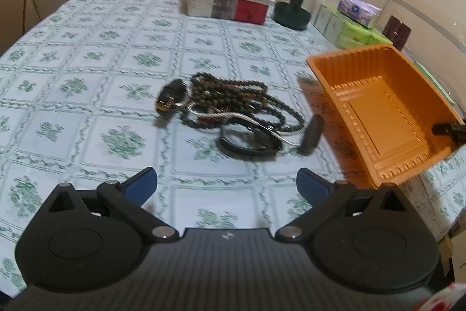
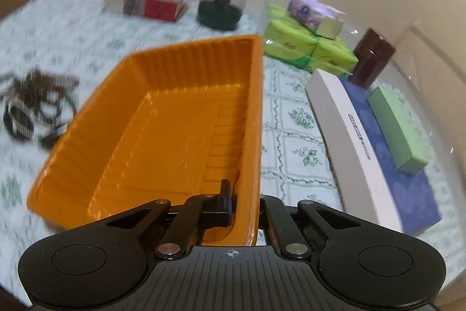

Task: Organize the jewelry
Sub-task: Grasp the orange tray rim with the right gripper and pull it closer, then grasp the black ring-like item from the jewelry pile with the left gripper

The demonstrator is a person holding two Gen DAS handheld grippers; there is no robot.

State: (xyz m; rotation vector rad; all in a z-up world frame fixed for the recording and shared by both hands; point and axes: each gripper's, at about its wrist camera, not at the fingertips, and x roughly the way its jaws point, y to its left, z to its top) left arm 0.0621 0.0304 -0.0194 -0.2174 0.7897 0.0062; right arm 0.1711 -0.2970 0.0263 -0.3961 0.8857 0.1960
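A heap of jewelry (image 1: 230, 104) lies mid-table: dark bead necklaces, a watch (image 1: 170, 99), a silver chain and a black bracelet (image 1: 247, 139). My left gripper (image 1: 227, 185) is open and empty, a little short of the heap. An empty orange plastic tray (image 1: 384, 107) is tilted and lifted to the right of the heap. My right gripper (image 2: 244, 200) is shut on the tray's near rim (image 2: 253, 165); one finger (image 2: 224, 203) is inside the tray. The right view is blurred; the jewelry (image 2: 38, 104) shows at its left.
The table has a green floral cloth (image 1: 116, 63). At the back stand a stack of boxes (image 1: 230, 0) and a dark green jar stand (image 1: 294, 5). Green tissue packs (image 2: 308, 45), a brown jar (image 2: 372, 57) and a white and blue box (image 2: 372, 147) line the right side.
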